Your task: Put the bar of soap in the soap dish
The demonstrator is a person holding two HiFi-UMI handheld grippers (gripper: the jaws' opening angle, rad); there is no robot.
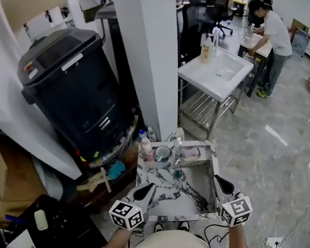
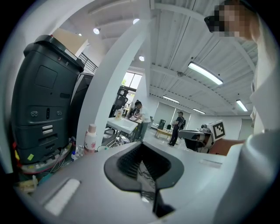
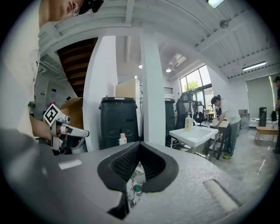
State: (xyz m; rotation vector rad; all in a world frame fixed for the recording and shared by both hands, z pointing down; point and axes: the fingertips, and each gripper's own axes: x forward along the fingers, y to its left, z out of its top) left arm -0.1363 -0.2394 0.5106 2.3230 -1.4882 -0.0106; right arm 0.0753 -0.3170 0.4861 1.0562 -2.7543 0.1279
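A: So, head view: where is the bar of soap?
B: Probably that pale oblong at the far rim of the marbled basin, ahead of both tongs and nearer the right pair. Too small to tell if a dish is under it.
A: Left gripper view?
B: Left tongs pressed together, nothing between. Pink-capped bottle ahead, to their left.
A: Right gripper view?
B: Right tongs likewise closed and empty. Basin drain below the tips.
A: Handling?
B: Judgement: light, rigid, slippery if wet. Pinch across the long sides at mid-length, gently
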